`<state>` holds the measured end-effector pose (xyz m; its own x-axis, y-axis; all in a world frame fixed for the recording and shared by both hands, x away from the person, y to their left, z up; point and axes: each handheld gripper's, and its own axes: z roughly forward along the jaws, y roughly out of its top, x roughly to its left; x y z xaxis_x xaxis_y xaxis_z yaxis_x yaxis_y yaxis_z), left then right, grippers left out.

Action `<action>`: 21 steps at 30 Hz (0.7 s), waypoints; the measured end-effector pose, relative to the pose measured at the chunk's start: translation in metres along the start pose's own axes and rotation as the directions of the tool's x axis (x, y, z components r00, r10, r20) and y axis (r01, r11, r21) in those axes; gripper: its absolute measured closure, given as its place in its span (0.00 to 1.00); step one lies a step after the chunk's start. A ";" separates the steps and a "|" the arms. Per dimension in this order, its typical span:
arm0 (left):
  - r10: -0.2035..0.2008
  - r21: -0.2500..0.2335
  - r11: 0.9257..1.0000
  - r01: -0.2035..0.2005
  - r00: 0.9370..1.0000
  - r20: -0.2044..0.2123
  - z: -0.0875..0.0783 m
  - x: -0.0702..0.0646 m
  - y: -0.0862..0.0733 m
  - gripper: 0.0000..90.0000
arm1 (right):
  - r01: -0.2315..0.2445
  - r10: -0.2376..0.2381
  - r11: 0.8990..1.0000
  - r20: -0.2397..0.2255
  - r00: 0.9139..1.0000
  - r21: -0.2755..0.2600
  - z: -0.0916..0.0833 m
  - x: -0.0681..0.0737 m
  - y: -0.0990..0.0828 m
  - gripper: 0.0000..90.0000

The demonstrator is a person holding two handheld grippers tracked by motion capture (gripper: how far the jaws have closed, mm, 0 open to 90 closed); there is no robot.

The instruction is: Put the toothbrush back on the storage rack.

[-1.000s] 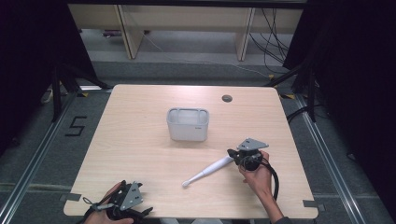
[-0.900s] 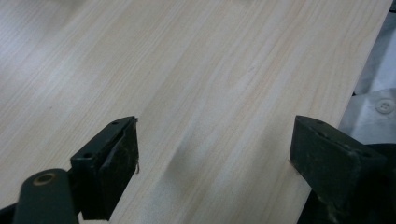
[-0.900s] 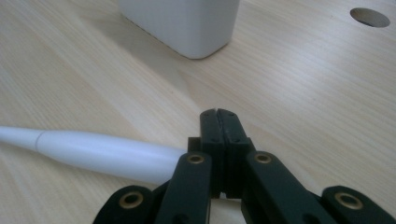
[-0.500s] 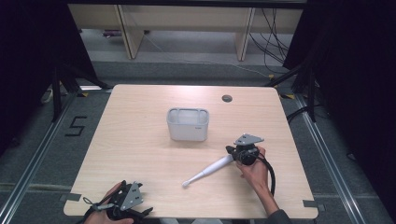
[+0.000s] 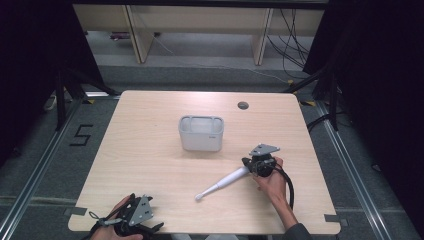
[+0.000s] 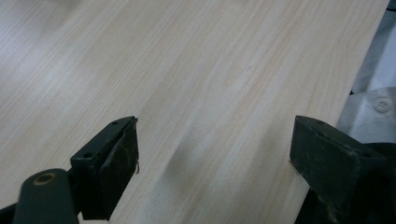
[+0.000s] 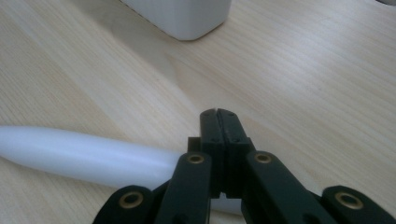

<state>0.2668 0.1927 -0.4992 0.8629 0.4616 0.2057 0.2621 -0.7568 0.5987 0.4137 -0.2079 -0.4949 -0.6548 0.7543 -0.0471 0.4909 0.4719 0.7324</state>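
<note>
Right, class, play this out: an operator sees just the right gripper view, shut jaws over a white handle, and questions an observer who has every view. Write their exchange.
Operator: How far does this white handle run?
Observer: In the high view the white brush lies slantwise on the table. Its small head points at the near edge and its thick end is at the right gripper.
Operator: Where is the other gripper?
Observer: The left gripper sits at the near left corner. In its own view the jaws stand wide open over bare wood.
Operator: And the white box ahead of me?
Observer: It is an open-topped bin mid-table, standing apart from the brush.
</note>
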 end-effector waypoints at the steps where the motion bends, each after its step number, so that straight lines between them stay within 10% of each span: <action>1: -0.006 -0.019 1.000 0.005 0.999 -0.038 0.002 -0.002 -0.001 0.17 | -0.004 0.004 1.000 -0.001 1.000 0.004 0.000 0.000 0.000 1.00; 21: -0.003 -0.028 1.000 0.002 1.000 -0.030 0.001 -0.001 -0.001 0.17 | -0.005 0.005 0.998 -0.013 1.000 0.066 -0.010 0.004 -0.009 1.00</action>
<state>0.2657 0.1924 -0.5006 0.8489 0.4772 0.2270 0.2516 -0.7428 0.6205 0.4003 -0.2136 -0.4946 -0.6598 0.7507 -0.0341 0.5306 0.4974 0.6863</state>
